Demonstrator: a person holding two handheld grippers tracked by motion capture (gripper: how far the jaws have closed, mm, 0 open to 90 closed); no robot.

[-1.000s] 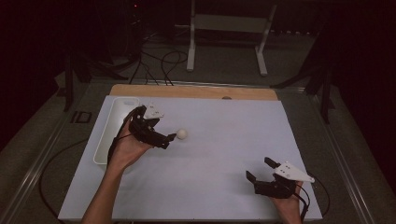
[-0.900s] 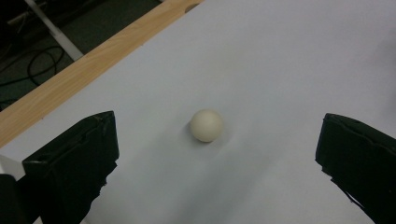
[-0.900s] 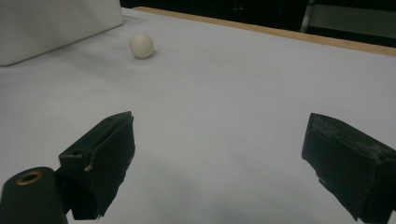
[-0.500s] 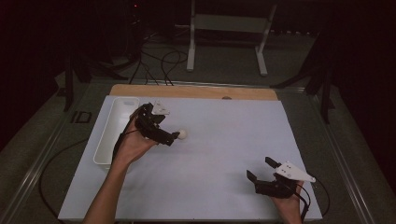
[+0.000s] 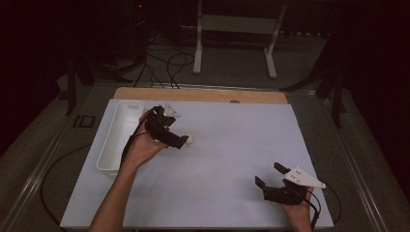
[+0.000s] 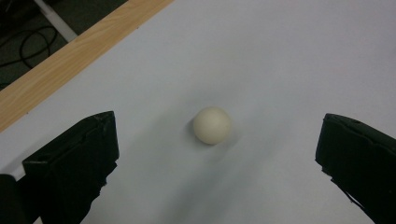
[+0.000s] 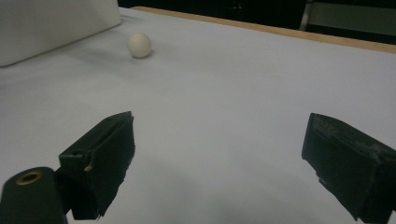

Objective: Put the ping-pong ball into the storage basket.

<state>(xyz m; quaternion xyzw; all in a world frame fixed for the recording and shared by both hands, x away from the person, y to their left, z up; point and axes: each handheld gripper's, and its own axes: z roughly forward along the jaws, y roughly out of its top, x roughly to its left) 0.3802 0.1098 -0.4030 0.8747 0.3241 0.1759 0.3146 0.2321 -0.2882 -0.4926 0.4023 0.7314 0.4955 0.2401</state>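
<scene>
Compared with the earlier high-view frames, the left hand-held gripper (image 5: 183,141) has crept a little further toward the ball (image 5: 189,139): a second ago a clear strip of desk lay between its tips and the ball, and now the tips sit just beside it, left of centre in the high view. The ball itself has stayed where it was. The right hand-held gripper (image 5: 271,176) has not shifted; it lies low at the lower right of the high view, well apart from the ball.

The ball is small, round and cream-white, with a smooth matt surface and no markings to be seen. It rests on the white sheet covering the desk (image 5: 232,145). In the left gripper view the ball (image 6: 212,125) sits near the middle of the frame, between the two black jaws but touching neither, with a faint shadow beneath it. In the right gripper view the ball (image 7: 139,45) shows far off in the upper left.

The left hand-held gripper (image 6: 217,149) stands wide open and holds nothing. The right hand-held gripper (image 7: 219,154) is likewise spread wide, with bare desk between its jaws.

A white tray (image 5: 116,140) lies at the left edge of the desk, just beside the person's left hand (image 5: 145,145).
</scene>
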